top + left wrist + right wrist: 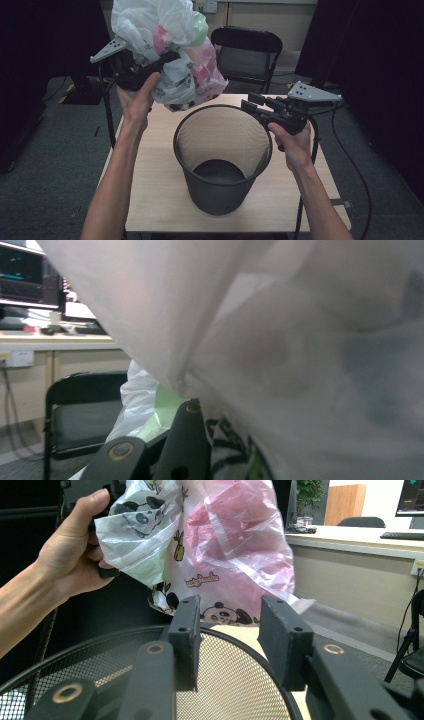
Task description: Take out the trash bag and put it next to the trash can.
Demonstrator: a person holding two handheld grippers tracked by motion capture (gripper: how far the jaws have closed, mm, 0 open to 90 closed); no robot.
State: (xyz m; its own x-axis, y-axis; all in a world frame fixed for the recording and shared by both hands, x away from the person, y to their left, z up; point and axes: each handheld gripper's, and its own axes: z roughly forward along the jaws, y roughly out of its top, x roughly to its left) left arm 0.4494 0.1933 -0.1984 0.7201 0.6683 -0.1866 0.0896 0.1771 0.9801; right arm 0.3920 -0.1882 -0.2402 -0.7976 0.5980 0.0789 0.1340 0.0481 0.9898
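Note:
A bundle of thin plastic bags [175, 55], white with panda prints and pink inside, hangs above the table's far left. My left gripper [170, 57] is shut on it. In the left gripper view the bag [300, 365] drapes over the left gripper [200, 410], hiding one jaw. A black mesh wastebasket [220, 195] stands upright mid-table and looks empty. My right gripper [248, 101] is open at the basket's far right rim. In the right gripper view the right gripper [227, 615] hangs over the basket's mesh [225, 680], with the bag [225, 545] beyond.
The wooden table [150, 190] has bare room around the basket. A black folding chair [247, 50] stands behind the table's far edge. Cables trail from both grippers down the table's sides. A desk with monitors lies far off.

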